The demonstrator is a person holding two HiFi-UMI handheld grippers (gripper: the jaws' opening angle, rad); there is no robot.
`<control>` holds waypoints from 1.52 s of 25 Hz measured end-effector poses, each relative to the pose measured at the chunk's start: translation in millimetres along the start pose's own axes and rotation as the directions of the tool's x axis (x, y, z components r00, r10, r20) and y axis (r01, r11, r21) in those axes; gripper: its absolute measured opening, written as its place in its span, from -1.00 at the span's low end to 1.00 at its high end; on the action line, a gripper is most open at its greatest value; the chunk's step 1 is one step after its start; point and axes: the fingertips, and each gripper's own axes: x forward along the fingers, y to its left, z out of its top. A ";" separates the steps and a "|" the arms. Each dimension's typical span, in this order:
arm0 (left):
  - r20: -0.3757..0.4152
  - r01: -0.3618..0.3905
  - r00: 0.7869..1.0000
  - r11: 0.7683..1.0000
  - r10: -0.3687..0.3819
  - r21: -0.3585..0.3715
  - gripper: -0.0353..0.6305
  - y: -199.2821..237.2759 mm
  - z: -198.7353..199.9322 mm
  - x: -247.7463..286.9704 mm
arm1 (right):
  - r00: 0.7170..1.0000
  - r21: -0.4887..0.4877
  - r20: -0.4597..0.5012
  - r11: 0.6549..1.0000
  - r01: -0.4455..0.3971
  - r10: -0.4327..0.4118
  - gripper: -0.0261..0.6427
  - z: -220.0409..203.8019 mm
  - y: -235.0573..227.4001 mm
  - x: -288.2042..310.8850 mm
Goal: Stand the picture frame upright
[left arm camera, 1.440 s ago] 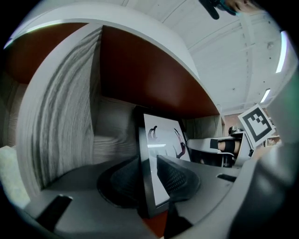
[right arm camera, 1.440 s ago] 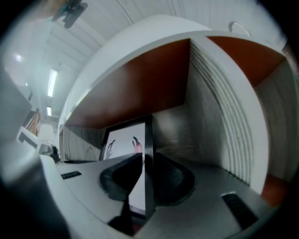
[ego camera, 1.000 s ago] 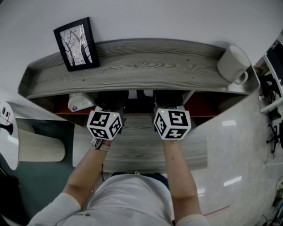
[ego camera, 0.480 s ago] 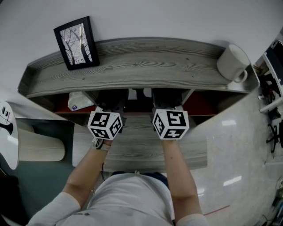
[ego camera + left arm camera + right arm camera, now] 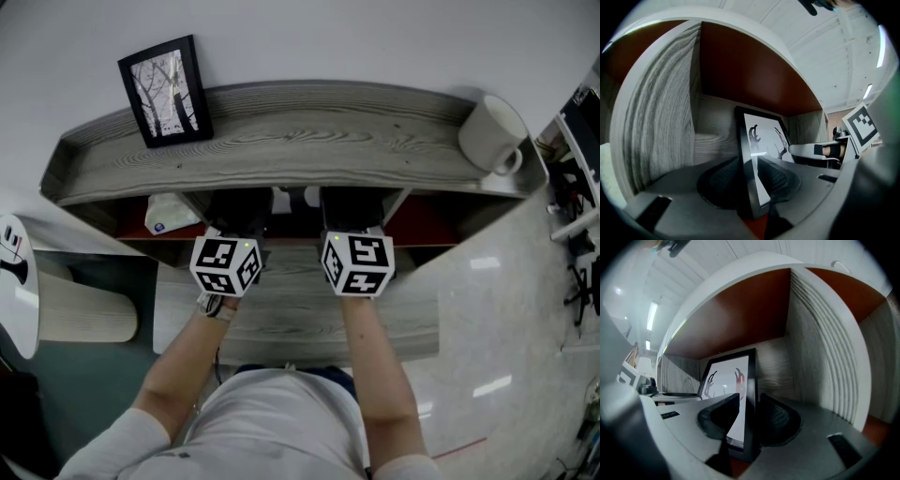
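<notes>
A black picture frame [image 5: 761,140] with a print of dark antlers stands upright in the compartment under the wooden shelf [image 5: 309,141]. In the head view the shelf hides it. My left gripper [image 5: 752,180] is open, its pads on either side of the frame's left edge. My right gripper [image 5: 750,416] straddles the right edge of the same frame [image 5: 726,376]. Its jaws have just been opening, and a strip of the print shows between the frame and the inner pad. The head view shows only the marker cubes, left [image 5: 226,265] and right [image 5: 357,263].
A second black frame [image 5: 164,91] leans on the wall at the shelf's left end. A white mug [image 5: 494,136] sits at its right end. A white packet [image 5: 169,216] lies under the shelf on the left. Wood-grain side walls [image 5: 661,108] and a red-brown ceiling [image 5: 736,319] close in the compartment.
In the head view the right gripper's cube has drifted slightly to the left. The left cube, the shelf and the things on it stay as they were.
</notes>
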 end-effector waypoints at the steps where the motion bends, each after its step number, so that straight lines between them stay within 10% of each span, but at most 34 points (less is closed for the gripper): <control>1: -0.003 0.000 1.000 1.000 0.000 0.000 -0.56 -0.4 -1.0 -0.7 | 1.000 -0.001 -0.002 1.000 0.003 -0.003 -0.54 -1.3 -0.5 -1.0; 11: 0.001 -0.012 1.000 1.000 0.012 -0.009 -0.56 -2.8 -2.7 -14.3 | 1.000 -0.003 -0.006 1.000 0.014 -0.014 -0.55 -8.5 2.0 -13.3; 38: 0.001 0.262 0.965 0.965 -0.262 -0.032 -0.80 -62.4 4.2 -122.2 | 0.996 -0.029 -0.042 0.996 -0.080 0.079 -0.77 -15.4 70.5 -132.8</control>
